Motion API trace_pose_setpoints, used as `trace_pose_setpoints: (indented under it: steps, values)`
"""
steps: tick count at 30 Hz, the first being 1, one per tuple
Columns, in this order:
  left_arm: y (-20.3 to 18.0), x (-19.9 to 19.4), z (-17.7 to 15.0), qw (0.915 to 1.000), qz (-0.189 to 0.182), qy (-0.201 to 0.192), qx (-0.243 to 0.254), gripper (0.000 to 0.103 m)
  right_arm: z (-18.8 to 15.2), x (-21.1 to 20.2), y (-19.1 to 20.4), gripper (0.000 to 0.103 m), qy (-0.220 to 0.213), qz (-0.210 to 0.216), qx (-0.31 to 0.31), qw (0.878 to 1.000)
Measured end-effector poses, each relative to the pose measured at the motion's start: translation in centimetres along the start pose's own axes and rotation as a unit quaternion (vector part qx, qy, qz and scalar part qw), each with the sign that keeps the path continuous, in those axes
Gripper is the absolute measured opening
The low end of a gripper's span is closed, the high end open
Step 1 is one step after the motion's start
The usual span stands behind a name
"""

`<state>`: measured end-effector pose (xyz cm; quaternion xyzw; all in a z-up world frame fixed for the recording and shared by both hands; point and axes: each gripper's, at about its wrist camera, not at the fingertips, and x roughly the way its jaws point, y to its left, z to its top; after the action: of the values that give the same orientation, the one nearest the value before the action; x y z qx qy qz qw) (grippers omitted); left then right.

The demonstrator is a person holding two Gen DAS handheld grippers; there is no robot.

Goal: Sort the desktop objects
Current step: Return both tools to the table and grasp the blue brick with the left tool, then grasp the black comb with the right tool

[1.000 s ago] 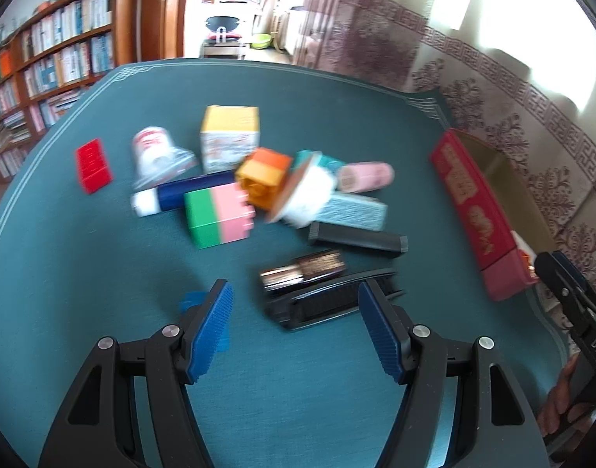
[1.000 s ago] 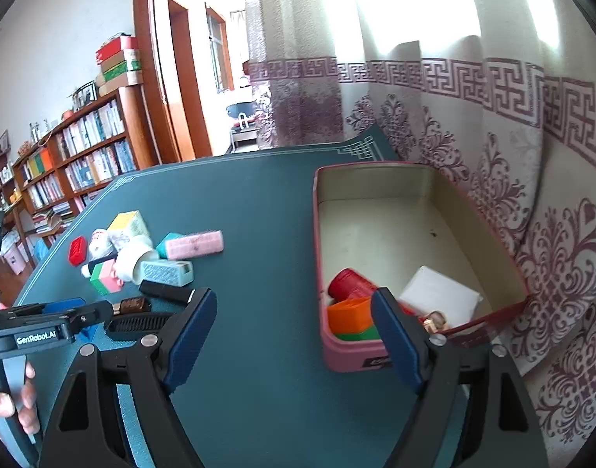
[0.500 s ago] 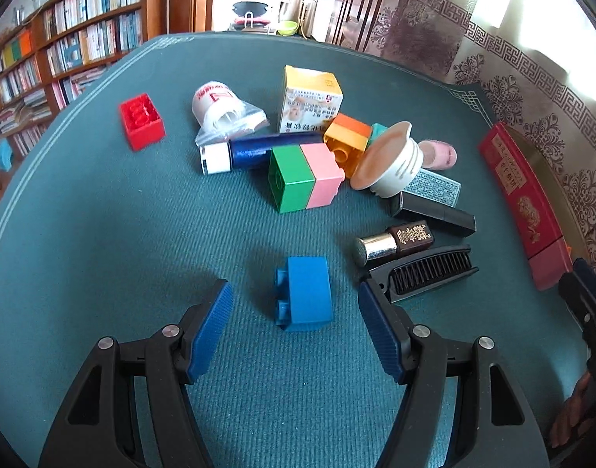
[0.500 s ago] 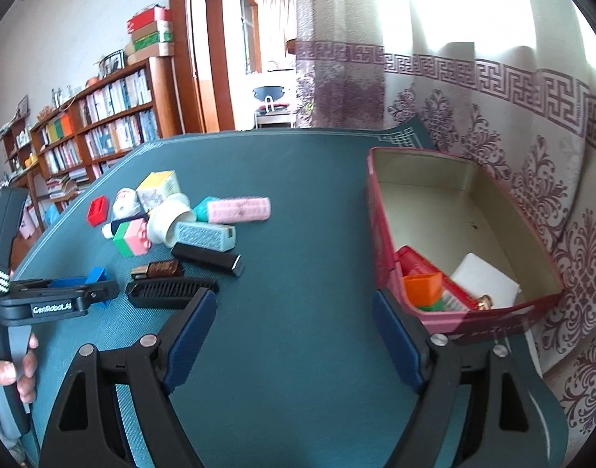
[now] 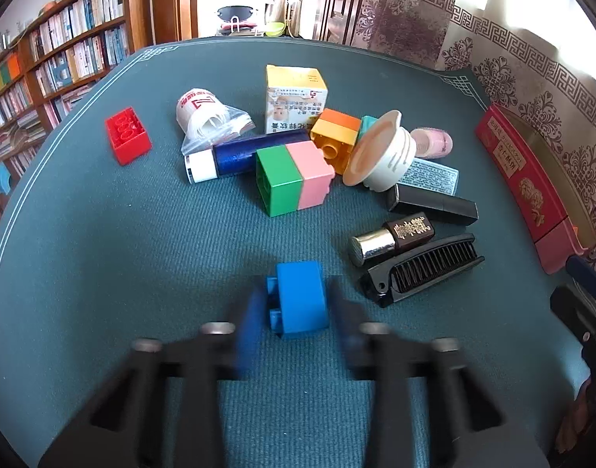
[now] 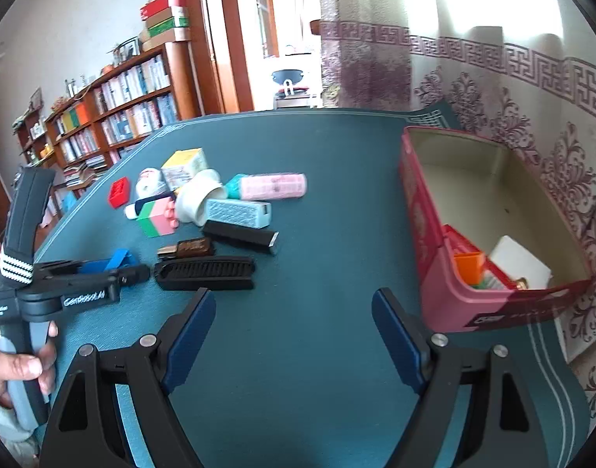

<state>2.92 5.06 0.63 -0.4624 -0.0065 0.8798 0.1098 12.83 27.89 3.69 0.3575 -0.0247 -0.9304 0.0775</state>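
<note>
A blue brick (image 5: 301,300) lies on the green table cloth (image 5: 141,253) between my left gripper's (image 5: 296,298) fingers. Those jaws are closing, motion-blurred, with the pads against the brick's two sides. In the right wrist view the left gripper (image 6: 122,269), held by a hand, sits low on the table with the blue brick (image 6: 118,259) in its tips. My right gripper (image 6: 294,300) stands open over bare cloth, holding nothing. The red tin box (image 6: 418,210) lies open at its right and holds an orange brick (image 6: 469,267) and other small items.
Beyond the blue brick is a pile: a green-and-pink brick (image 5: 294,181), an orange brick (image 5: 335,134), a white cap (image 5: 379,152), a yellow carton (image 5: 296,93), a dark blue tube (image 5: 255,152), a black comb (image 5: 418,273), lipsticks. A red brick (image 5: 127,140) lies apart on the left.
The left gripper shifted from over the comb to the blue brick, then its jaws closed in on the brick. The right gripper stayed open and drifted a little.
</note>
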Motion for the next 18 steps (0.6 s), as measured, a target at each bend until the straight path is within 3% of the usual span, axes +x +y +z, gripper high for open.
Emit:
trace_pose_setpoints:
  steps: [7, 12, 18]
  values:
    - [1.2, -1.1, -0.3, 0.9996, -0.017, -0.020, -0.005, 0.025, 0.4, 2.3, 1.2, 0.085, 0.060, 0.072, 0.017, 0.995]
    - [2.1, -2.0, -0.3, 0.9989, -0.001, -0.043, -0.020, 0.025, 1.0, 3.8, 2.9, 0.086, 0.088, 0.074, -0.003, 0.993]
    - [2.2, -0.9, 0.0, 0.9987, -0.012, -0.035, -0.034, 0.025, 2.4, 5.6, 3.4, 0.086, 0.096, 0.090, -0.020, 0.991]
